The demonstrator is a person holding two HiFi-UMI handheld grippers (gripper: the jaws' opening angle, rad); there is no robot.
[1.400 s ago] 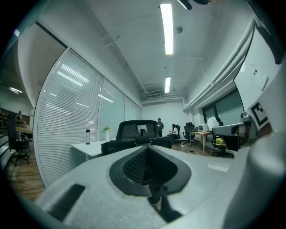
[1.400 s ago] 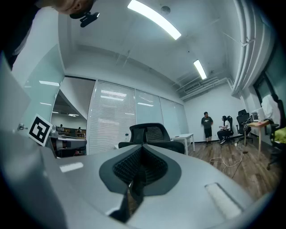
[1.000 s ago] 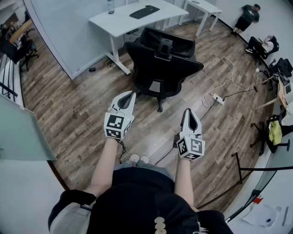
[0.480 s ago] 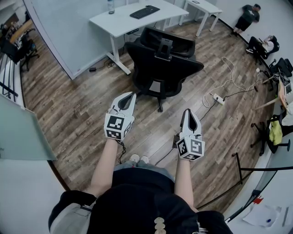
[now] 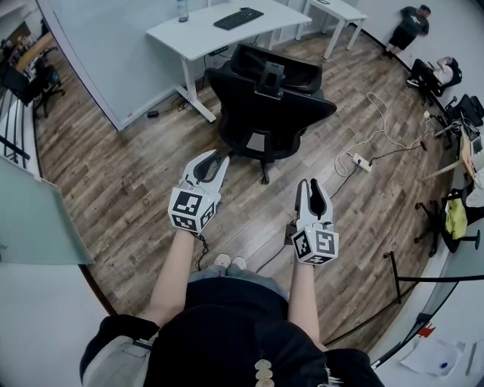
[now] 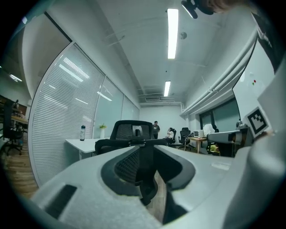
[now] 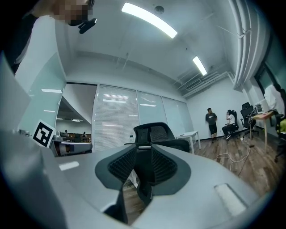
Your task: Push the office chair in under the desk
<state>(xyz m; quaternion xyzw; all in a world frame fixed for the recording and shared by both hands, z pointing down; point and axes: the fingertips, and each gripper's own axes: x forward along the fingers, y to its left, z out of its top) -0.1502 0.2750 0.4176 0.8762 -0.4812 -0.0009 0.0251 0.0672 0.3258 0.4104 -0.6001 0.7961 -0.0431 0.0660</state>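
The push is not yet starting: the office chair [image 5: 266, 98] is standing out on the wood floor [image 5: 113, 181], pulled clear of the white desk [image 5: 198, 38], with its backrest facing the person and its seat pointing toward the desk edge, so the whole job of rolling it in is, by my reading, waiting to be done. Going from the left, the desk is sitting at the upper left of the head view, carrying a bottle [image 5: 182, 10] and a keyboard [image 5: 238, 19], and the chair is sitting just right of and below it. The left gripper [image 5: 214, 157] is hovering in the air with its jaws opening, nothing between them, and it is pointing up toward the chair's left side; the chair is lying ahead of it and well apart, with bare floor between. The left gripper view is looking along the parted jaws straight at the backrest. Further right, the right gripper [image 5: 311, 185] is doing the same, jaws opening on empty air, aimed at the chair from below and to the right, not touching it. Beyond it, a power strip [image 5: 358, 163] and its cable are trailing across the floor near the chair's right side, which could be snagging a caster if the chair is swinging that way.
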